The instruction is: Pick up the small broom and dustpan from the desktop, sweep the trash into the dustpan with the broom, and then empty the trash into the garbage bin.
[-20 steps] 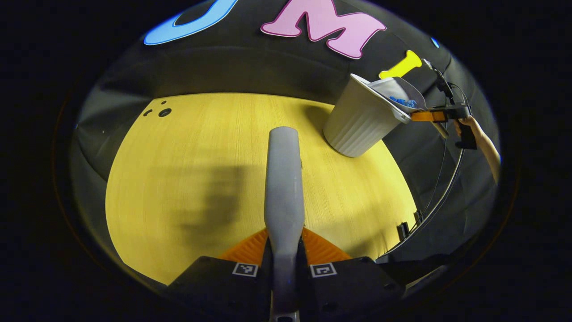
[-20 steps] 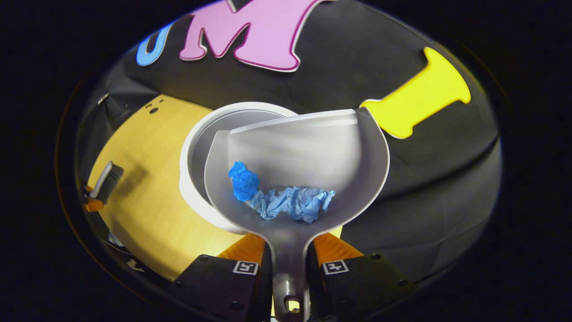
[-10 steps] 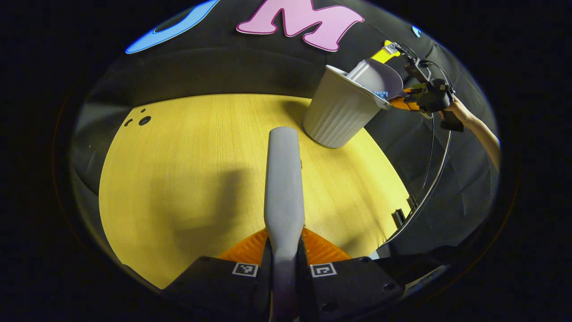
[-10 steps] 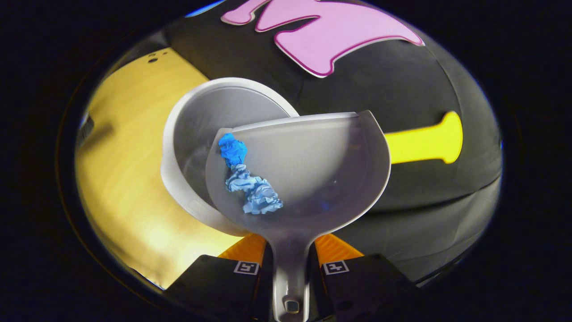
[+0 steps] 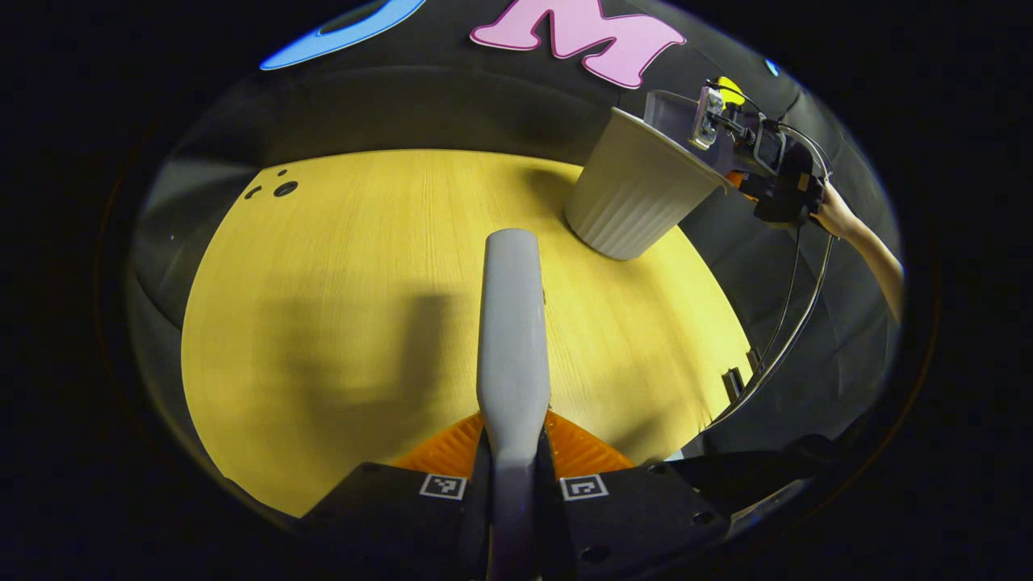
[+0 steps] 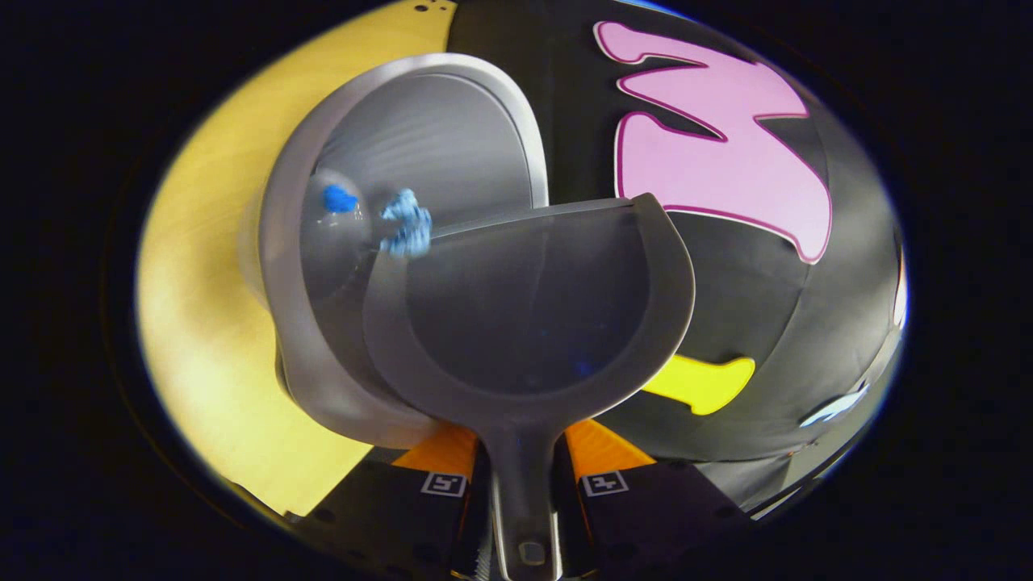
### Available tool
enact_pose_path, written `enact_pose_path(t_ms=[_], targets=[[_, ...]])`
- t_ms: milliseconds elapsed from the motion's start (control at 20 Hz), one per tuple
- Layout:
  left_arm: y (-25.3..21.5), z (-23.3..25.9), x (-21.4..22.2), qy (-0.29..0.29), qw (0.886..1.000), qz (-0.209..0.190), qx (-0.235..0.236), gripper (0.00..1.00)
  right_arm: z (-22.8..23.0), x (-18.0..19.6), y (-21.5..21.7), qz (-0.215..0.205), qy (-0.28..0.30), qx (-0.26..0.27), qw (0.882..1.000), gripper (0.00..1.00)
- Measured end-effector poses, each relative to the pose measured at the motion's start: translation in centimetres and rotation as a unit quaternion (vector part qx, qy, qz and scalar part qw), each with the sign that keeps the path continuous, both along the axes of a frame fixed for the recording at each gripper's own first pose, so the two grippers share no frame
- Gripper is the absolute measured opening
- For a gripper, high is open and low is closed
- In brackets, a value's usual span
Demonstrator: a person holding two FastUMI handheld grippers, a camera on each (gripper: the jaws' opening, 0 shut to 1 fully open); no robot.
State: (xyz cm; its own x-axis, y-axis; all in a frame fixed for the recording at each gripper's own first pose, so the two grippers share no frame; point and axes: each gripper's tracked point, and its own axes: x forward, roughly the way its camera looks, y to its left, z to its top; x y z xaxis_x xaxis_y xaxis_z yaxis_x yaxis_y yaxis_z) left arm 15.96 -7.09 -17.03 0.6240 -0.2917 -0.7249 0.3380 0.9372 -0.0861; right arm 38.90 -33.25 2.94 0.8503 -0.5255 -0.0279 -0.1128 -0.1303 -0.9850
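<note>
Yellow desk (image 5: pixel 339 307), bin (image 5: pixel 633 198) at far right edge. Left gripper (image 5: pixel 513 452) clamped on broom (image 5: pixel 512 323); right gripper (image 6: pixel 523 476) clamped on dustpan (image 6: pixel 533 323), tipped over bin.

A yellow wood-grain counter (image 5: pixel 339 307) filled the booth, its far edge meeting the black cloth wall (image 5: pixel 452 113). Small dark holes (image 5: pixel 278 189) marked its far left corner. A black cable (image 5: pixel 787 339) curved down past its right edge.
</note>
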Motion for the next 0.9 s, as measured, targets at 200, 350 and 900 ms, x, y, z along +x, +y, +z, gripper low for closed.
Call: enact_pose_path(t_ms=[200,350,900], targets=[[0.8,-0.3,-0.5,0.0,1.0,0.005,-0.001,0.28,-0.1,-0.2,1.1,0.0,0.008,-0.033,0.999,0.37],[1.7,-0.4,-0.7,-0.008,1.0,0.011,0.008,0.28,-0.2,-0.4,0.6,-0.016,0.011,0.012,1.0,0.36],[3.7,1.6,-0.5,-0.058,0.997,0.021,0.035,0.28,-1.7,-1.1,1.0,-0.076,-0.077,0.382,0.918,0.37]])
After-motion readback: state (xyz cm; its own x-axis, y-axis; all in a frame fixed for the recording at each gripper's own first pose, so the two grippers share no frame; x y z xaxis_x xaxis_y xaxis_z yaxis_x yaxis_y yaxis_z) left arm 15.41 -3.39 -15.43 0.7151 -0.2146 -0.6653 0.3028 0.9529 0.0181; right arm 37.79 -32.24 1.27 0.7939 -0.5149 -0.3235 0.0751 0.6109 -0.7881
